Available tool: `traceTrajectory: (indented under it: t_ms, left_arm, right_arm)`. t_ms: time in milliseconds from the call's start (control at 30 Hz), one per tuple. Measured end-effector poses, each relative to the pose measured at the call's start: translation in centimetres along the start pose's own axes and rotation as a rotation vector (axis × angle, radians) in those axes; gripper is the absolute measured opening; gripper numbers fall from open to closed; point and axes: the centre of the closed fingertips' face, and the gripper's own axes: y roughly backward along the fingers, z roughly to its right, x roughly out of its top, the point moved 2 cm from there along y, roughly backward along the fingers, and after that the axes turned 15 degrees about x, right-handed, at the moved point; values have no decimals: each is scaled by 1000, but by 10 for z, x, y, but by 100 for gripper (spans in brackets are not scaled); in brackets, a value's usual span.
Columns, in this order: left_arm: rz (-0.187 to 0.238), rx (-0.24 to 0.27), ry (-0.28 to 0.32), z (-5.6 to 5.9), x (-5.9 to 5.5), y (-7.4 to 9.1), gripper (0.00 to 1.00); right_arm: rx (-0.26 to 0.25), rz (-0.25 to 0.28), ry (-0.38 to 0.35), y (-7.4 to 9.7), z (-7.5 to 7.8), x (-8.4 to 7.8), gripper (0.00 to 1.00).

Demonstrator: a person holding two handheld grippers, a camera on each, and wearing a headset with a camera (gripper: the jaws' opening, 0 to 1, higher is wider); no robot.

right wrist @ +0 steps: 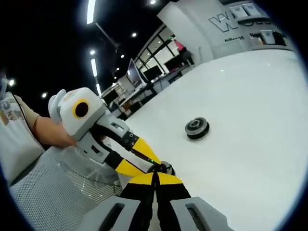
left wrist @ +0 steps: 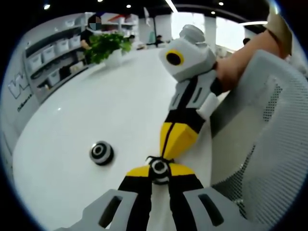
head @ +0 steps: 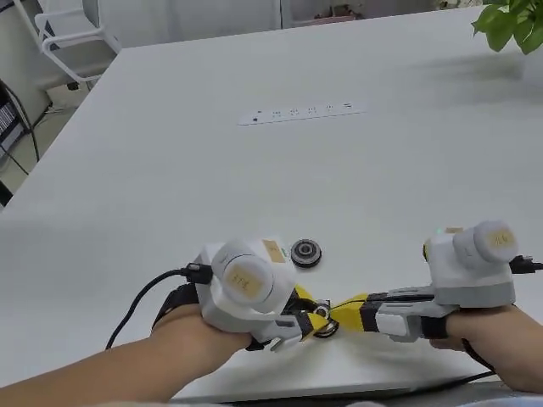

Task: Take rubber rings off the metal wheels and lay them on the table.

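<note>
Head view: white table, with two hand-held tongs near its front edge, their tips meeting. Left gripper: grey body and yellow-and-black jaws, closed from both sides on a small metal wheel and gripping it. Right gripper: jaws drawn together with almost no gap, tips against the rim of that same wheel; whether they pinch its rubber ring cannot be made out. Second metal wheel: lying flat on the table just beyond the left gripper, touching neither tong. Black cable: runs from the left gripper toward the table's front edge. Socket strip: set in the middle of the table. Potted plant: at the far right corner. Left gripper view: own jaws on either side of the held wheel, the right gripper entering from above with its yellow tips down on the wheel; second wheel on the table to the left; mesh chair back at right. Right gripper view: second wheel on the table beyond the tips, a dark rubber ring round its outside.
</note>
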Motion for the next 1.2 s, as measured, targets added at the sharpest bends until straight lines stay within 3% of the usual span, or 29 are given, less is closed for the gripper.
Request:
traceTrajectory:
  t_ms: [100,167,200,400,700,1033,1200]
  left_arm:
    - [1,0,1,0,0,0,12]
    - [2,0,1,1,1,0,12]
    - [1,0,2,1,1,-1,12]
    - [3,-2,6,1,1,-1,12]
    - [8,-5,3,1,1,-1,13]
    - [11,-13,8,1,1,-1,13]
    - [9,-13,13,1,2,-1,13]
  right_arm:
    - [24,4,4,-2,-4,1,0]
    - [97,12,-5,-5,-15,2,0]
    - [54,10,14,-4,-8,3,0]
    - [42,32,5,-3,-6,3,0]
    - [19,20,15,-2,-7,2,0]
    - [93,51,-18,-6,-22,7,0]
    - [74,61,-34,-3,-17,7,0]
